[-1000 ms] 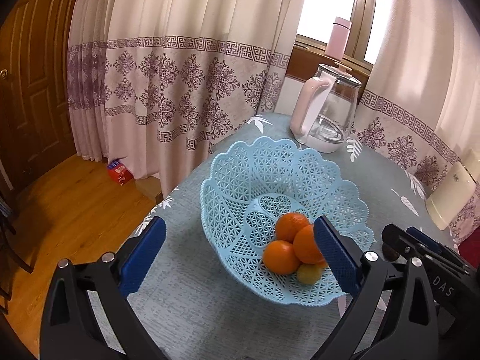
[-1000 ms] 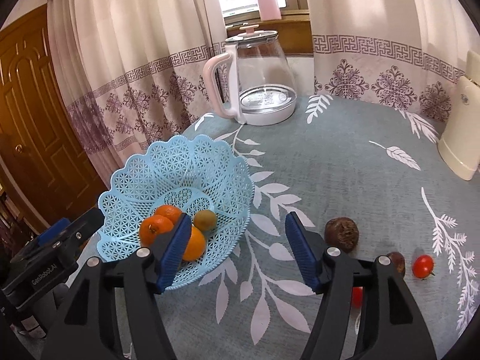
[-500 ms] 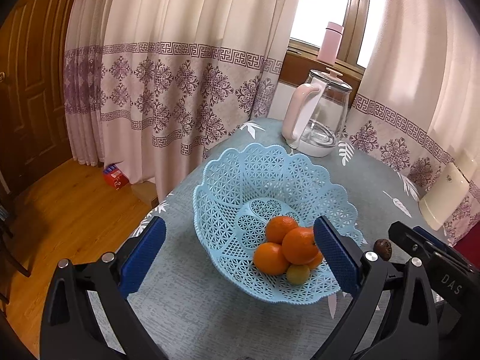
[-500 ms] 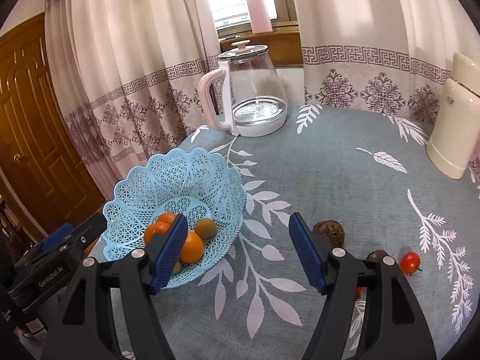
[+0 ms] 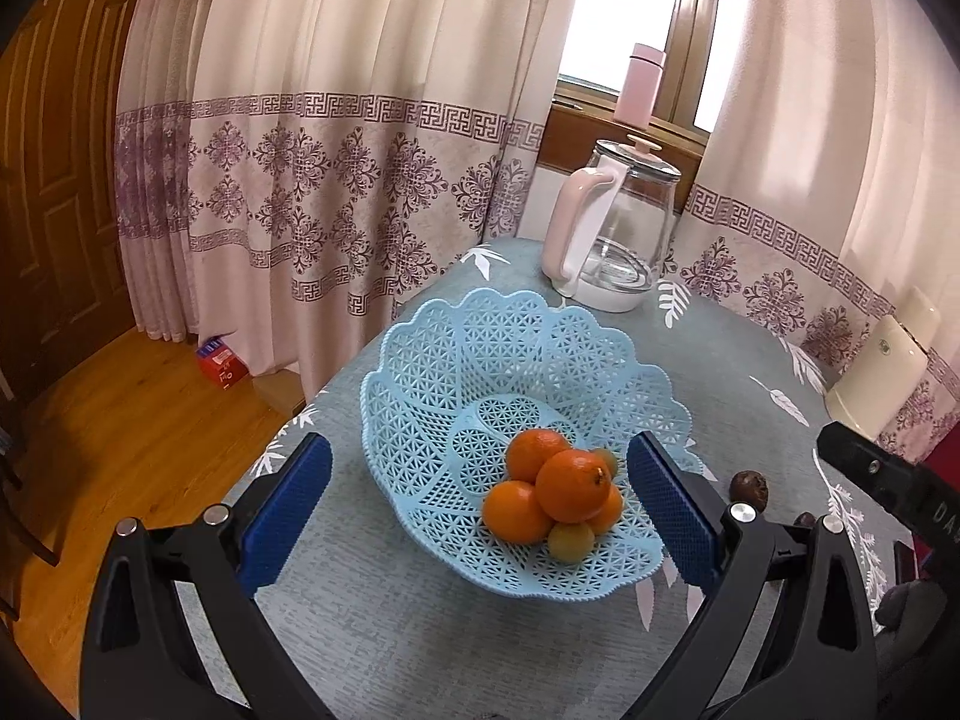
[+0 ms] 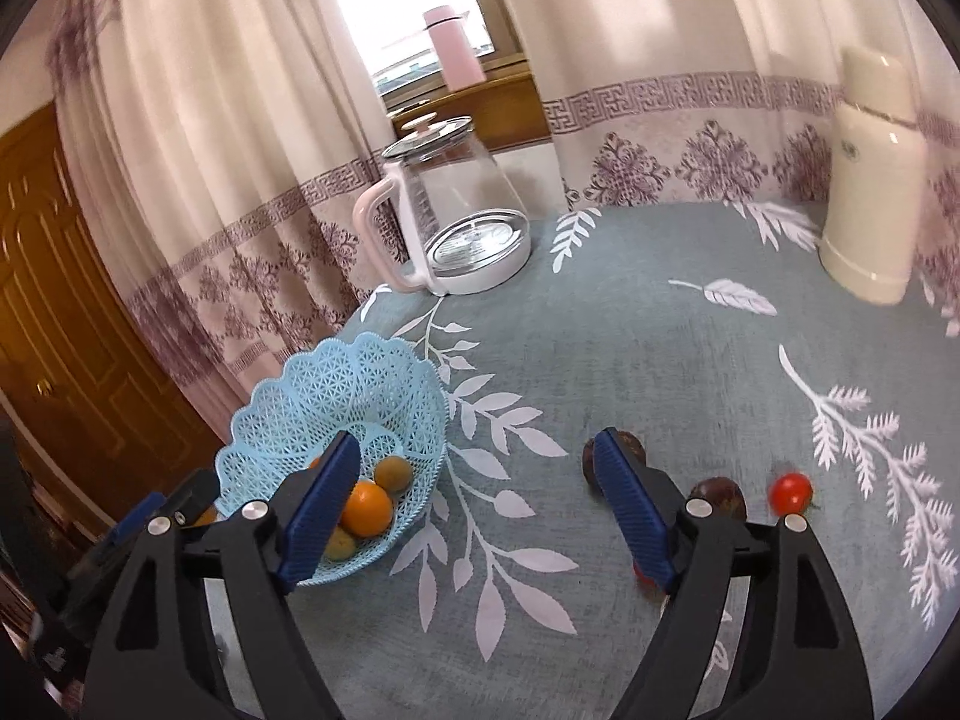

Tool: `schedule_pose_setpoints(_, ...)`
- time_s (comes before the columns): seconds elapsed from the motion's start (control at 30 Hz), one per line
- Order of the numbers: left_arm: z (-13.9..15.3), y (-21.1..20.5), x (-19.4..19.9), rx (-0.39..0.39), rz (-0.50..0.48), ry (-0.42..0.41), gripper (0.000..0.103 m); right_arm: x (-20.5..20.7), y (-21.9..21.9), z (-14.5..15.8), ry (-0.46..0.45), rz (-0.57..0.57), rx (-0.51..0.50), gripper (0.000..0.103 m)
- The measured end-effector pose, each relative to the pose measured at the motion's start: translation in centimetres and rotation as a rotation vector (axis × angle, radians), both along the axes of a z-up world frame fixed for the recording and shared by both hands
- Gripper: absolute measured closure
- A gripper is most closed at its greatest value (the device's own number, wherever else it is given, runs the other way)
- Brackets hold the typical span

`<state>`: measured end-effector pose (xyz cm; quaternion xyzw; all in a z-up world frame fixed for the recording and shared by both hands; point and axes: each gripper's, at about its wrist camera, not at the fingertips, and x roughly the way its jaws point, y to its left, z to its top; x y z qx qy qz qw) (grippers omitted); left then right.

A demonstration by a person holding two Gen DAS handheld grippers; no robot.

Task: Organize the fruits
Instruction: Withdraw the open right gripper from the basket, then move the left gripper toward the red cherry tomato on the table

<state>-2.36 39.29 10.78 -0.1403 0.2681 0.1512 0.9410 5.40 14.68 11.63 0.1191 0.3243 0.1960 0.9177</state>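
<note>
Both grippers have drawn back from the blue basket (image 6: 336, 420); jaws wide, empty. Cherry tomato (image 6: 791, 492) lies on the counter at 3 o'clock: small, soft, slippery—pinch gently across its middle.

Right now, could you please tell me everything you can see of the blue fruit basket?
The basket looks like light blue plastic openwork lattice with a scalloped, flaring rim. It sits upright on the grey leaf-print tablecloth near the table's edge, in front of the glass kettle. Oranges and small yellowish fruits are heaped inside. Neither gripper touches it.
</note>
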Motion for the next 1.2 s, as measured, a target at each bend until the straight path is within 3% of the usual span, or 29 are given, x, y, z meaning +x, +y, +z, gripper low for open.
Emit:
schedule_pose_setpoints(0.13, 0.2, -0.5, -0.2, 0.007, -0.017, -0.005, 0.003, 0.0, -1.9, 0.1, 0.018, -0.013, 0.084, 0.011)
schedule_pose_setpoints(0.6, 0.5, -4.3, -0.1, 0.053, -0.145, 0.003, 0.003, -0.4, -6.2, 1.1, 0.078, -0.023, 0.214, 0.006)
schedule_pose_setpoints(0.87, 0.3, -7.0, -0.1, 0.069, -0.229, 0.008, 0.003, -1.1, -9.5, 0.3, 0.113, 0.092, 0.422, 0.005)
schedule_pose_setpoints(1.2, -0.4, -8.8, 0.3, 0.032, -0.331, 0.038, 0.003, -2.2, -12.1, -0.3, 0.082, 0.021, 0.425, 0.005)
